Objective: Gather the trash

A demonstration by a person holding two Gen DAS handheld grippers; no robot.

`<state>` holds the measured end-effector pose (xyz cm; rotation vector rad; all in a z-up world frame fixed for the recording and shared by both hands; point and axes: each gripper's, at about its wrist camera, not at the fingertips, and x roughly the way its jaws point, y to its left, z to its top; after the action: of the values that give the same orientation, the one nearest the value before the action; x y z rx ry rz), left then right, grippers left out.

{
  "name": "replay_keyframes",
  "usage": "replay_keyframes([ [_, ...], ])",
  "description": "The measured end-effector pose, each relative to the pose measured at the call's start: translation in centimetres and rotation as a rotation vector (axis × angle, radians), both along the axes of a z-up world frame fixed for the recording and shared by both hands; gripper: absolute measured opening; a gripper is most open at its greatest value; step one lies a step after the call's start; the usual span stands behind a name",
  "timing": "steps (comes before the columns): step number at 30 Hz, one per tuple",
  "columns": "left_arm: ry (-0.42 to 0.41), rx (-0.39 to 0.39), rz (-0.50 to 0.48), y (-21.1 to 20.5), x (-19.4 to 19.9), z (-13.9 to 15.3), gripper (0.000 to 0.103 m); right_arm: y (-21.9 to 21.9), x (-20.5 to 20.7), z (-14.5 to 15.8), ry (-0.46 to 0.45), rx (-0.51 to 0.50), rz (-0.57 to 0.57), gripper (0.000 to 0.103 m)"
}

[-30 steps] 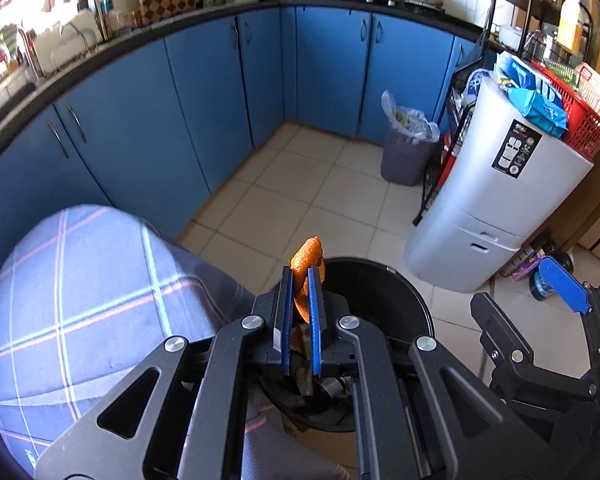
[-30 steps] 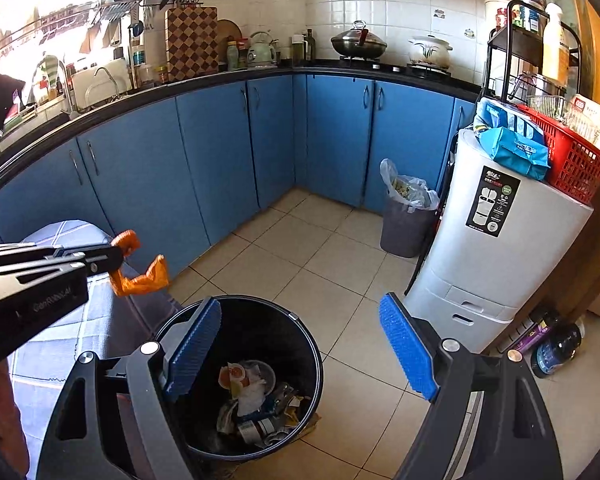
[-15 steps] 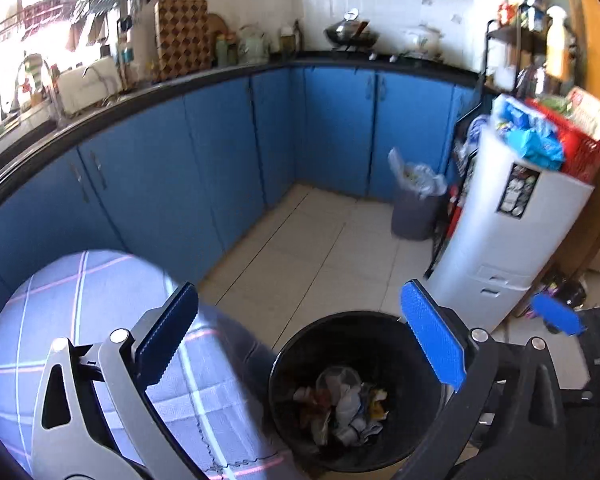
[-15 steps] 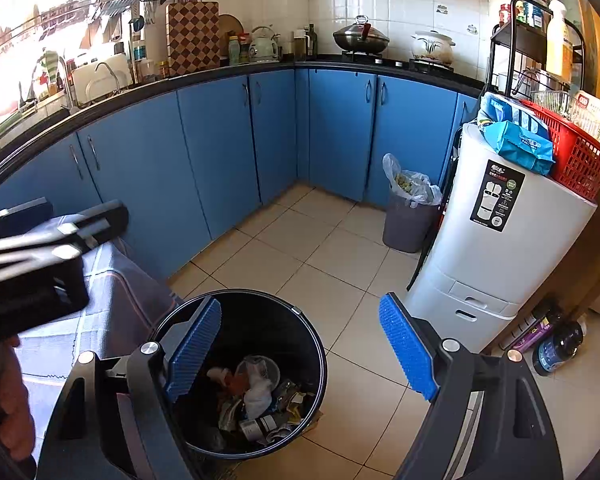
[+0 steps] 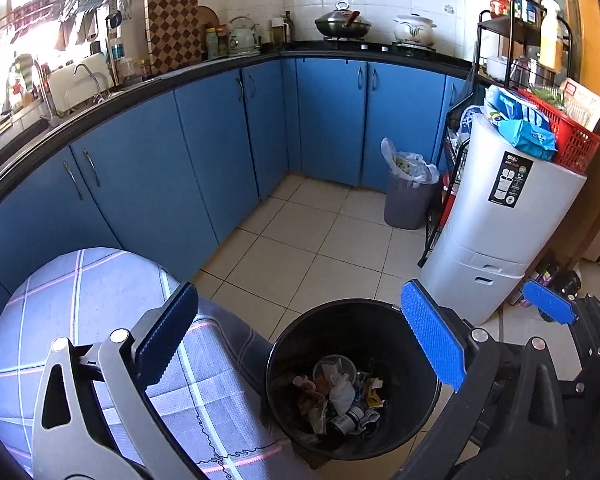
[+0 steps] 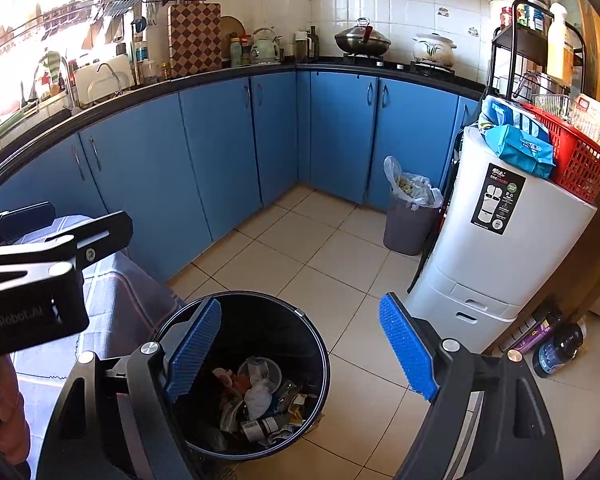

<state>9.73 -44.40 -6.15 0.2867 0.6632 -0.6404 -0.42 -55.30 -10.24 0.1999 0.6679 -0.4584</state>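
Evidently both the left gripper (image 5: 296, 344) and right gripper (image 6: 300, 352) hung released, empty, above the black bin (image 6: 316, 344), poised for dropping trash (image 6: 256, 396)

Your black bin (image 5: 352, 380) stands upright on the tiled floor, round and open-topped, its rim just beside the edge of the checked cloth (image 5: 100, 312). Look inside and you'll find the trash (image 5: 340, 396) heaped at the bottom — crumpled white paper, a clear plastic cup, orange scraps, a bit of yellow wrapper and a small labelled bottle lying on its side. From your right camera the same bin (image 6: 300, 320) shows that pile (image 6: 260, 396) well below the rim — the dark walls above it are bare.
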Motion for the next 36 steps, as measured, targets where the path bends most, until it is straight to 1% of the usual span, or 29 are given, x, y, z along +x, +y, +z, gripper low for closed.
replay_keyframes([
  [8, 0.0, 0.013, -0.003, 0.18, -0.07, 0.05, 0.1, -0.14, -0.18, 0.18, -0.008, -0.007, -0.014, 0.08],
  [9, -0.001, 0.015, -0.002, 0.19, -0.07, 0.04, 0.1, -0.09, -0.15, 0.2, -0.009, -0.008, -0.015, 0.081],
  [10, -0.003, 0.017, 0.0, 0.19, -0.07, 0.02, 0.1, -0.09, -0.17, 0.2, -0.009, -0.009, -0.016, 0.085],
  [11, -0.003, 0.017, 0.0, 0.24, -0.06, 0.03, 0.1, -0.05, -0.21, 0.24, -0.013, -0.011, -0.017, 0.086],
  [19, 0.006, 0.03, -0.003, 0.27, 0.02, 0.0, 0.1, 0.09, -0.25, 0.37, -0.021, -0.013, -0.014, 0.086],
  [22, 0.0, 0.031, -0.001, 0.23, -0.02, 0.11, 0.1, 0.11, -0.22, 0.4, -0.023, -0.014, -0.013, 0.093],
  [26, -0.002, 0.033, -0.003, 0.13, -0.13, 0.21, 0.1, 0.14, -0.17, 0.59, -0.033, -0.011, -0.01, 0.096],
  [29, -0.002, 0.031, -0.001, 0.09, -0.13, 0.24, 0.1, 0.11, 0.05, 0.48, -0.022, 0.003, 0.003, 0.096],
  [36, -0.005, 0.031, -0.006, 0.11, -0.3, 0.46, 0.1, 0.3, 0.21, 0.38, -0.013, -0.003, 0.017, 0.096],
])
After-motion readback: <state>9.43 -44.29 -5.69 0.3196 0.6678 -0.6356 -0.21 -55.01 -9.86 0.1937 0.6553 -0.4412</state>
